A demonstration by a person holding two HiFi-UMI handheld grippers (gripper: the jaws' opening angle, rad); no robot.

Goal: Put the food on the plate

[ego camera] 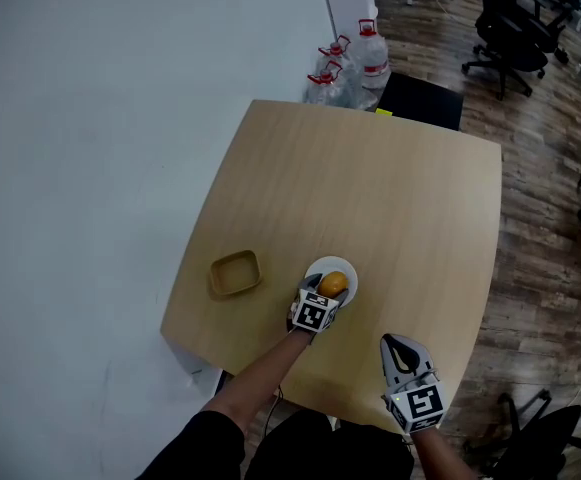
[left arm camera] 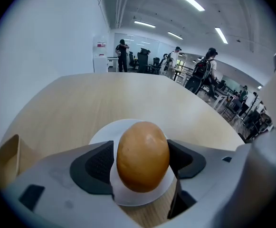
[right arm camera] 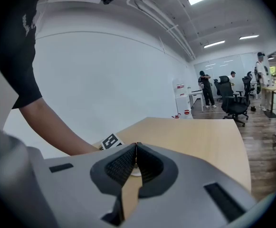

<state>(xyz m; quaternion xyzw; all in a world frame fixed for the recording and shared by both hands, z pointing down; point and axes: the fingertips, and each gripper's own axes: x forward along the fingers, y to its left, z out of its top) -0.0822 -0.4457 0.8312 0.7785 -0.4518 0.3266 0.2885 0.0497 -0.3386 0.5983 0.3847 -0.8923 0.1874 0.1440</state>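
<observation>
A round golden-brown food item (ego camera: pixel 334 284) (left arm camera: pixel 143 156) is over the small white plate (ego camera: pixel 316 266) (left arm camera: pixel 103 133) near the table's front. My left gripper (ego camera: pixel 326 290) (left arm camera: pixel 142 159) is shut on it, with a dark pad against each side. I cannot tell whether the food rests on the plate or hangs just above it. My right gripper (ego camera: pixel 396 345) (right arm camera: pixel 136 158) is to the right, near the table's front edge. Its jaws are shut together with nothing between them.
A shallow tan square dish (ego camera: pixel 235 273) (left arm camera: pixel 6 163) lies left of the plate on the light wooden table (ego camera: pixel 390 198). Water bottles (ego camera: pixel 370 54) and a black box (ego camera: pixel 422 99) stand beyond the far edge. Office chairs (ego camera: pixel 511 36) and people are further back.
</observation>
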